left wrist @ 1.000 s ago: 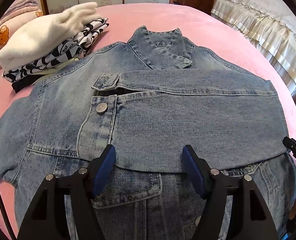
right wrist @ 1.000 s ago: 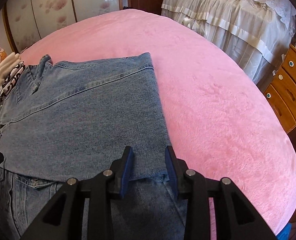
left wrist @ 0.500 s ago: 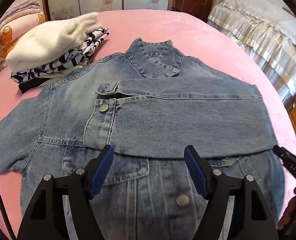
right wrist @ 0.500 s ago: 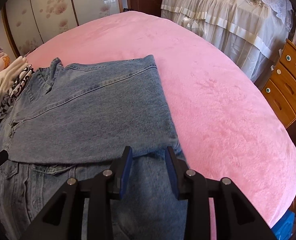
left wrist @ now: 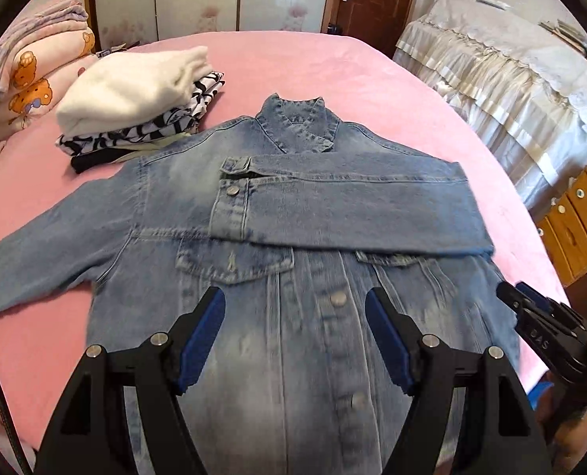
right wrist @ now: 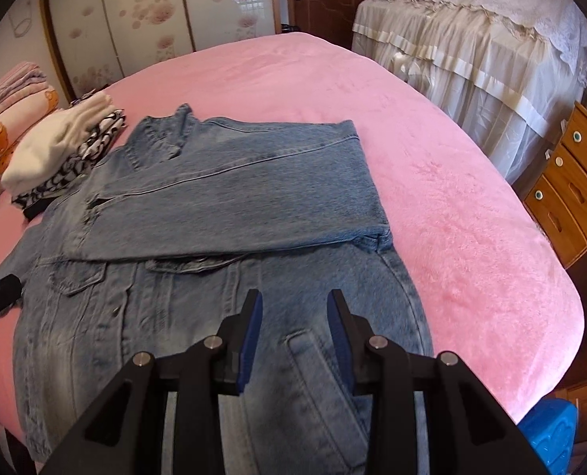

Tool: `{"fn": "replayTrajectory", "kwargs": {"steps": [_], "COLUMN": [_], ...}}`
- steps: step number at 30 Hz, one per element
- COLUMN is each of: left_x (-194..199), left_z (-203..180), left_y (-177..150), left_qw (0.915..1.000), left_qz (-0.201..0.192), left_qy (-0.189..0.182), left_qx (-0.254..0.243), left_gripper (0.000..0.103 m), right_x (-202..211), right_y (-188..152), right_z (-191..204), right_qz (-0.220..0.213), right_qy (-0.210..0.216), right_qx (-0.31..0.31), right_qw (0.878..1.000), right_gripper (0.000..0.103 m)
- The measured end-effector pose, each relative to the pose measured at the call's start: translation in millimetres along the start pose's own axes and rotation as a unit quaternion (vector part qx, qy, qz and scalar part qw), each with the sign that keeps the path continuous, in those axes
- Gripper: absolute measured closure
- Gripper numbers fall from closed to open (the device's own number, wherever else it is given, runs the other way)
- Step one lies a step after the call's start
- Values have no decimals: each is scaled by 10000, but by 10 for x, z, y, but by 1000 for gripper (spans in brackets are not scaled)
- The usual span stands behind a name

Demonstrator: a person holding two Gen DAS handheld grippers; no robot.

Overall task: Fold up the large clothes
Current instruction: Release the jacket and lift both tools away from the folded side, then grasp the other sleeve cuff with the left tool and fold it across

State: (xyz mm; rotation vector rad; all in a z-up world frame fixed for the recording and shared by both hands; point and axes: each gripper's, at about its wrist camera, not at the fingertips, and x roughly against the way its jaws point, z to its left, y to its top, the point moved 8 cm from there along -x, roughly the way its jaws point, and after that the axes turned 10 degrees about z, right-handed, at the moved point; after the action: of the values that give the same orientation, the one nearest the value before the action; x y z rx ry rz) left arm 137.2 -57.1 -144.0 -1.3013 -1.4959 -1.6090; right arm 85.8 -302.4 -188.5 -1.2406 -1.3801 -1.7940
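Note:
A blue denim jacket (left wrist: 301,277) lies front-up on the pink bed (left wrist: 333,67), collar away from me. Its right sleeve (left wrist: 353,209) is folded across the chest; its left sleeve (left wrist: 36,253) lies spread out to the left. My left gripper (left wrist: 295,332) is open and empty above the jacket's button placket. My right gripper (right wrist: 295,334) is open and empty above the jacket's lower right part (right wrist: 254,289); it also shows at the right edge of the left wrist view (left wrist: 539,324).
A stack of folded clothes (left wrist: 135,107) with a white top sits at the back left by bear-print bedding (left wrist: 28,79). A cloth-covered bed (right wrist: 471,39) and a wooden drawer chest (right wrist: 570,182) stand to the right. A blue stool (right wrist: 551,423) is by the bed corner.
Both grippers have drawn back toward the jacket's hem and risen, away from the folded sleeve's edge. The sleeve stays lying across the chest.

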Motion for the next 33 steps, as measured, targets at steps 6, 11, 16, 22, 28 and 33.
{"fn": "replayTrajectory", "kwargs": {"steps": [6,11,16,22,28,33], "left_x": [501,835,971,862,602,289], "left_z": [285,787,1433,2321,3115,3647], "left_y": [-277,-440,-560,-695,-845,-951], "left_qw": [9995,9982,9953,9865,9723,9578], "left_qz": [-218,-460,-557,-480,-344,-223], "left_qy": [188,370,543,627,621,485], "left_qx": [-112,100,571,1437,2228,2824], "left_gripper": [28,24,24,24,24,24], "right_x": [370,598,758,818,648,358], "right_y": [-217,-355,-379,-342,-298,-306], "right_z": [319,800,1417,2273,3056,3547], "right_qz": [-158,-254,-391,-550,-529,-262], "right_qy": [81,175,314,531,711,838], "right_qx": [308,742,1267,1868,2356,2578], "right_qw": [9994,9968,9907,9794,9678,9622], "right_gripper": [69,69,69,65,60,60]}}
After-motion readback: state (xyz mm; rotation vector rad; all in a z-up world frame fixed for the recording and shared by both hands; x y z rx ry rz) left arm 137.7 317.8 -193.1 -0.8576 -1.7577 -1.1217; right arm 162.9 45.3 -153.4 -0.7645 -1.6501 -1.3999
